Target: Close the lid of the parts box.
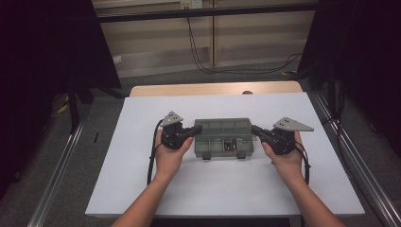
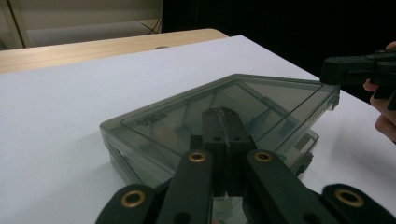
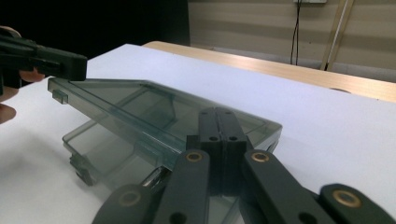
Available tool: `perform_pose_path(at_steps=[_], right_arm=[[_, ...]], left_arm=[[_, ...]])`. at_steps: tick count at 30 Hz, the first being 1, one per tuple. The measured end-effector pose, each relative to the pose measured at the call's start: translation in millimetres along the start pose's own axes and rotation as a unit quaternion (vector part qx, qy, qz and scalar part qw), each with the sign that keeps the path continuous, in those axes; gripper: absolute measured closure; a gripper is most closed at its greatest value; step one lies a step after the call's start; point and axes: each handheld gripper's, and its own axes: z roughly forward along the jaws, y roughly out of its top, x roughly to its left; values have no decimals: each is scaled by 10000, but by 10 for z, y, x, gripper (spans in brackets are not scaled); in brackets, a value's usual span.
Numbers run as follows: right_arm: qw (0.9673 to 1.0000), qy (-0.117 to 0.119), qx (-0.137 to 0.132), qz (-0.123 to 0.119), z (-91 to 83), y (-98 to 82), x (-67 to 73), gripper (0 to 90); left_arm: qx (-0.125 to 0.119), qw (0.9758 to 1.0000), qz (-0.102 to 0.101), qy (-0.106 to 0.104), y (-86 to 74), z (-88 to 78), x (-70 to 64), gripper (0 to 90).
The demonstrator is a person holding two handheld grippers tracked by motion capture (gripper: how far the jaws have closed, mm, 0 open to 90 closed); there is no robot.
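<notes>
White sheet covers a wooden table; grey floor; beige wall with black cables; dim surroundings.

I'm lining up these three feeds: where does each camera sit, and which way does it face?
High view: above the person's side, facing forward and down on the white table; both forearms, left hand-held gripper, right hand-held gripper.
Left gripper view: rides the left hand-held gripper, looking over its shut jaws across the box.
Right gripper view: likewise, from the opposite end.
Shared: the smoky compartment box, lid raised.
</notes>
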Motion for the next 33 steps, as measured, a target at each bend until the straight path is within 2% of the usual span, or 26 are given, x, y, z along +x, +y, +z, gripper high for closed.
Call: perform_pose_path(at_steps=[7, 9, 11, 13, 15, 16, 17, 19, 21, 28, 33], right_arm=[[10000, 19, 22, 68, -23, -110, 39, 900], [10000, 12, 25, 88, -22, -145, 54, 900], [9999, 7, 54, 105, -19, -181, 62, 900], [9999, 3, 62, 135, -18, -211, 71, 900], [9999, 10, 73, 133, -17, -239, 79, 900], [9999, 4, 83, 150, -18, -253, 86, 900], [9999, -18, 68, 156, -19, -266, 89, 900], [9998, 0, 87, 165, -15, -296, 94, 900], [9998, -4, 101, 198, -9, -326, 104, 900], [9996, -19, 226, 146, 16, -407, 141, 900], [9995, -40, 271, 166, 23, -443, 149, 900]], left_arm=[[-27, 9998, -52, -210, -122, -45, -23, 900], [-18, 9998, 16, -214, -159, -57, -31, 900], [-27, 9998, 170, -90, -202, -57, -47, 900], [-9, 9998, 175, -127, -245, -50, -55, 900], [-26, 9999, 153, -41, -281, -53, -68, 900], [-29, 9999, 100, -90, -297, -53, -67, 900], [-25, 10000, 77, 7, -311, -59, -66, 900], [-75, 10000, 28, 26, -344, -57, -62, 900], [-59, 9999, 23, 129, -381, -58, -62, 900], [-38, 9997, -153, 175, -496, -38, -45, 900], [-19, 9997, -133, 192, -520, -32, -55, 900]])
